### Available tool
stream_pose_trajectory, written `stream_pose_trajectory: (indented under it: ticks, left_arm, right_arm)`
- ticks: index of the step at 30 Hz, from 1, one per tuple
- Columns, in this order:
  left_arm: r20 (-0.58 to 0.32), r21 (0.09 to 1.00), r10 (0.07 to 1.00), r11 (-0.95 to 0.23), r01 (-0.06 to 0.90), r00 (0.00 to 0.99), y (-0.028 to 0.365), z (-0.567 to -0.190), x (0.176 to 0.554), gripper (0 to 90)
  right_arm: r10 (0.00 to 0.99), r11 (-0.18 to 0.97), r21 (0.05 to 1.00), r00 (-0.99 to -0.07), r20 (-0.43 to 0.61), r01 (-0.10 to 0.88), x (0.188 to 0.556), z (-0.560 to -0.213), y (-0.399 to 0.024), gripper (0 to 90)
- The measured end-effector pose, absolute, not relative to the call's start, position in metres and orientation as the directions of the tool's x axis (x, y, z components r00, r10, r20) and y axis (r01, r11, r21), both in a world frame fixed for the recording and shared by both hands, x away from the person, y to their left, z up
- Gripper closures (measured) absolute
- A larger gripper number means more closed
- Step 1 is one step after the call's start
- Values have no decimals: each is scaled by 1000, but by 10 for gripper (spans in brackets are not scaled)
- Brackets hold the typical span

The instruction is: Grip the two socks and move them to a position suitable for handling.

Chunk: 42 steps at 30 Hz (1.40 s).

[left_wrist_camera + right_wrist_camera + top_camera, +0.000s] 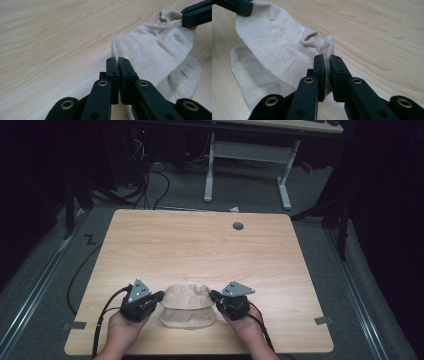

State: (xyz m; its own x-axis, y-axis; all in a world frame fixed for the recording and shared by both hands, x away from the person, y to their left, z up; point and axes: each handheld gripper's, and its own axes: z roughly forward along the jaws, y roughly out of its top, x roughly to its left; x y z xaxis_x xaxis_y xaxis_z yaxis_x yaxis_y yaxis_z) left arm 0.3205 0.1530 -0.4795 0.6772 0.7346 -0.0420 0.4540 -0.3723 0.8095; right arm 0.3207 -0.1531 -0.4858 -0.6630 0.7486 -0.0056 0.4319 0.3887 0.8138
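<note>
A beige sock (187, 307) lies near the front edge of the wooden table (200, 245), doubled over so that its upper layer spans between the two grippers. My left gripper (161, 296) is shut on the sock's left edge; in the left gripper view its jaws (117, 60) meet at the sock (155, 50). My right gripper (212, 295) is shut on the bunched right end, and a pinch of cloth sits between its jaws (327, 58) in the right gripper view. The sock (274, 45) stretches away to the other gripper (239, 6). A hand holds each gripper from below.
A grey cable hole (238, 226) sits near the table's far edge. Grey tape marks (74, 325) (323, 320) lie at the front corners. Beyond the table stand a white desk frame (247, 165) and cables on the floor (150, 180).
</note>
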Motion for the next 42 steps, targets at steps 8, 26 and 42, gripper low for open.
stream_pose_trajectory:
  ticks: [8,26,42]
  left_arm:
    - [-31,802,713,-401,444,701,154,-486,300,876]
    - [3,754,694,-475,454,720,144,-500,295,876]
    - [21,695,686,-533,482,728,143,-510,298,873]
  right_arm:
    - [724,423,801,-690,-17,423,303,-489,-152,837]
    - [713,451,767,-701,-2,457,297,-503,-151,836]
    - [700,483,726,-714,16,490,298,-510,-148,830]
